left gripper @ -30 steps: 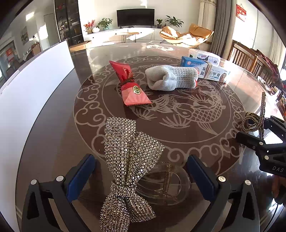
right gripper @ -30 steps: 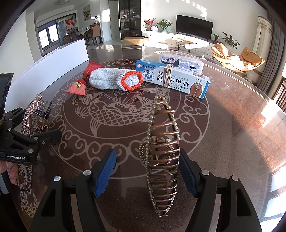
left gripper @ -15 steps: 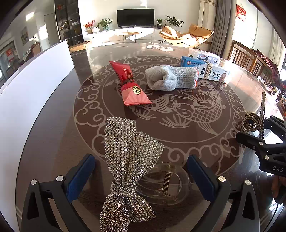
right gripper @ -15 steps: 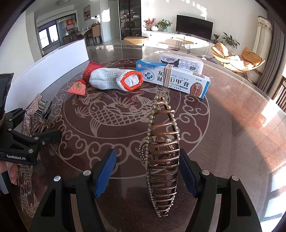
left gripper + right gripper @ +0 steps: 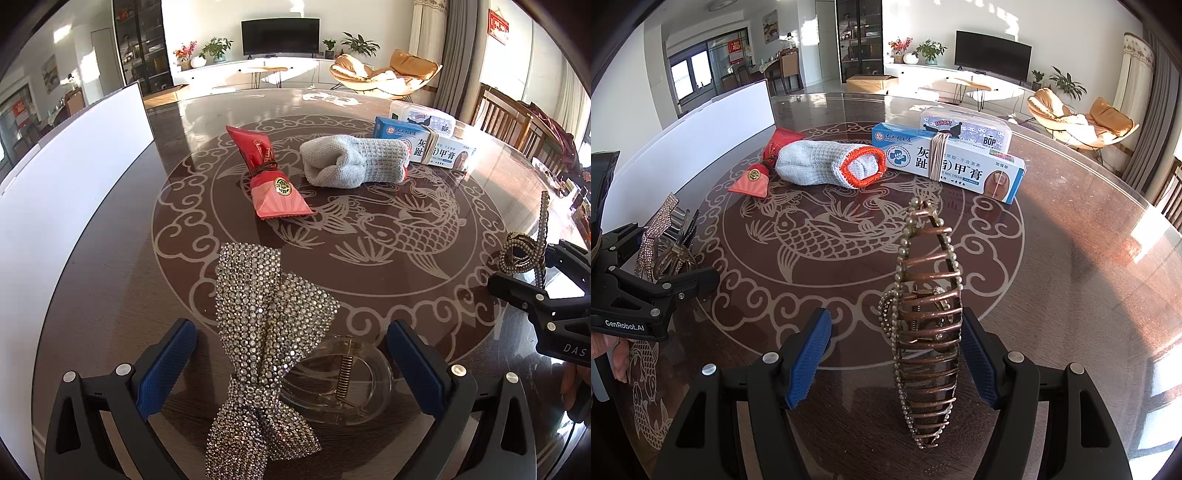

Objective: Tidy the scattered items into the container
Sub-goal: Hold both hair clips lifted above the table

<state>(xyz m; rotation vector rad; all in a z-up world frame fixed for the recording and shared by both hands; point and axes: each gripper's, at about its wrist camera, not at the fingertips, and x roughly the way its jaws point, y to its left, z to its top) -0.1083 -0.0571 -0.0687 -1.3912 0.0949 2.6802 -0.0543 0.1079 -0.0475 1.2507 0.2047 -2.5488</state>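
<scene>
Between the blue pads of the left gripper (image 5: 291,363), at 6 o'clock in the left wrist view, lies a rhinestone bow hair clip (image 5: 266,332) with a clear plastic claw; the jaws stand wide, neither pad visibly pressing on it. Correspondingly, between the fingers of the right gripper (image 5: 895,354), a copper-coloured claw clip (image 5: 929,325) edged with small beads stands on end; the jaws are spread wide, the clip close to the right pad, though contact cannot be confirmed. Both clips rest on a dark round table (image 5: 110,258) under glass, patterned with pale fish and cloud scrolls. Farther out, toward 12 o'clock in the left wrist view, a red sachet (image 5: 273,184) with a gold seal lies just left of a rolled grey sock (image 5: 351,162) with an orange cuff. Beyond the sock, at 1 o'clock, sits a blue-and-white ointment box (image 5: 424,147), banded around its middle, with a clear lidded case (image 5: 421,114) just behind it. Along the table's edge at 9 to 10 o'clock stands a white-walled container (image 5: 74,173), well apart from the clips.
</scene>
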